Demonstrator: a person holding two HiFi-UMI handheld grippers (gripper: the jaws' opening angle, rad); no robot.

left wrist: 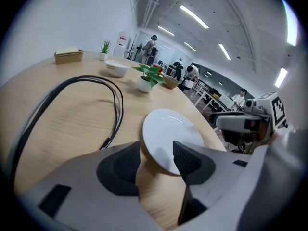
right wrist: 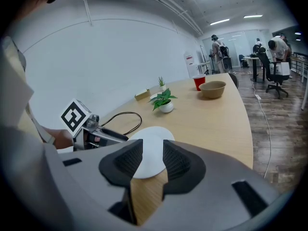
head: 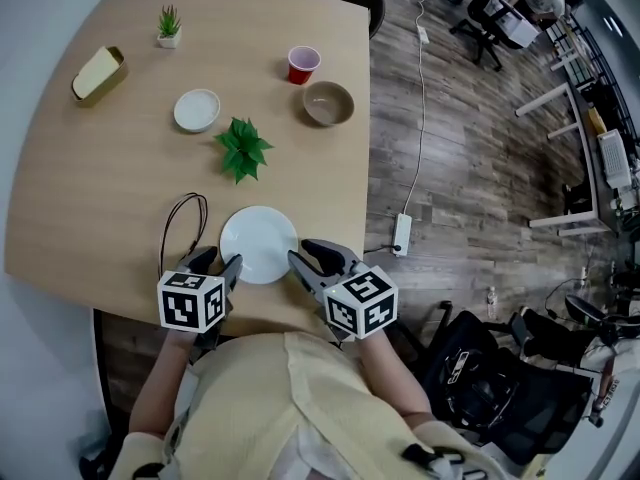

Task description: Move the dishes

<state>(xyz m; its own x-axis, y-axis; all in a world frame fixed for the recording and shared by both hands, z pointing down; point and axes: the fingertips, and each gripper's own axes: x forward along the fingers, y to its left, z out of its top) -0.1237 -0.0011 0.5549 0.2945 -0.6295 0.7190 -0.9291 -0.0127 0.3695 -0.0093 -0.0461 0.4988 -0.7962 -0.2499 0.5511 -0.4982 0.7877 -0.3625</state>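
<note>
Plate (head: 259, 244) lies flat at lower centre of the desk (head: 120, 168), flanked by left hand-held gripper (head: 228, 263) and right hand-held gripper (head: 303, 256), jaws of both spread and gripping nothing, evidently positioned for a two-sided lift.

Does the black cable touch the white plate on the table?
Apart. The left gripper view shows a strip of bare table between the black cable and the white plate.

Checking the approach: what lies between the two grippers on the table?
The white plate lies flat between the left gripper and the right gripper, both with jaws apart. The head view shows it best.
</note>
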